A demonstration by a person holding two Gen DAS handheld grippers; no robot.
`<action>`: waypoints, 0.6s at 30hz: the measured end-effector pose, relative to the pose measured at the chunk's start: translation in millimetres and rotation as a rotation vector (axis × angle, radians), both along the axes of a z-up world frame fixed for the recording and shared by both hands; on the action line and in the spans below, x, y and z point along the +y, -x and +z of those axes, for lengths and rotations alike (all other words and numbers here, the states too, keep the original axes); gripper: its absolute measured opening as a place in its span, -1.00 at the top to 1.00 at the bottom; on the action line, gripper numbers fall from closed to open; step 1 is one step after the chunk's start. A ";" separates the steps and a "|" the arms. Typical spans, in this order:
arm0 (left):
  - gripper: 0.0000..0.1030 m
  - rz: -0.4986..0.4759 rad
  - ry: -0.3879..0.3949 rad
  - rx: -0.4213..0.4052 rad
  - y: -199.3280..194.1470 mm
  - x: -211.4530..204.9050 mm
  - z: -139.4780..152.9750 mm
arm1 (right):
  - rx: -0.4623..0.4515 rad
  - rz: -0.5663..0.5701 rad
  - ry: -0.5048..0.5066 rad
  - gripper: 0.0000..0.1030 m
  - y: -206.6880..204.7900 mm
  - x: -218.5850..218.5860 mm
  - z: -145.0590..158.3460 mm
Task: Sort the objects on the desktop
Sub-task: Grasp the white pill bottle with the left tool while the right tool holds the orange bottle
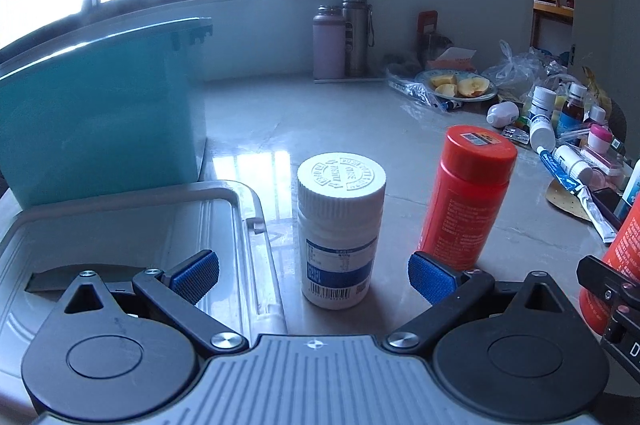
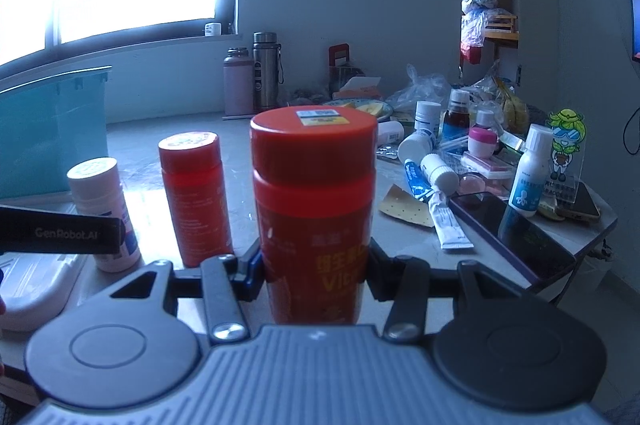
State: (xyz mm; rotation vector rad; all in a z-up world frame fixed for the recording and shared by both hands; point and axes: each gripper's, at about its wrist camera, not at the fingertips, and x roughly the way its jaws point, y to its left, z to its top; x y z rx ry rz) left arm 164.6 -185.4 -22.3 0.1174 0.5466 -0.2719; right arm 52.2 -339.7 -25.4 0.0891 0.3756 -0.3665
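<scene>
A white pill bottle [image 1: 340,233] with a blue label stands upright on the table, just ahead of my open left gripper [image 1: 314,273] and between its blue pads. A red bottle [image 1: 468,197] stands upright to its right. My right gripper [image 2: 316,265] is shut on a second, larger red bottle [image 2: 314,209] and holds it upright; that bottle shows at the right edge of the left wrist view [image 1: 616,257]. In the right wrist view the white bottle [image 2: 102,213] and the first red bottle [image 2: 196,197] stand to the left.
A clear plastic lid or tray [image 1: 132,245] lies left of the white bottle, with a teal bin [image 1: 100,113] behind it. A pile of medicine bottles, tubes and packets [image 2: 452,153], a phone [image 2: 516,229], a fruit plate [image 1: 456,85] and two flasks [image 1: 344,33] sit right and back.
</scene>
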 end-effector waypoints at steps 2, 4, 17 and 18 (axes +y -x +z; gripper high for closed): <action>-0.97 -0.008 -0.002 -0.001 -7.8 -1.5 -1.8 | 0.001 -0.006 -0.002 0.05 -4.7 -0.7 -1.5; -0.97 -0.017 -0.008 -0.003 -16.0 -3.2 -3.2 | 0.003 -0.011 -0.004 0.05 -9.5 -1.2 -2.5; 0.07 -0.097 -0.023 0.002 -53.9 -21.9 -10.3 | 0.013 -0.065 -0.010 0.05 -28.2 -5.1 -6.7; 0.07 -0.096 -0.028 0.001 -53.9 -22.2 -10.0 | 0.014 -0.069 -0.011 0.05 -28.8 -5.5 -6.7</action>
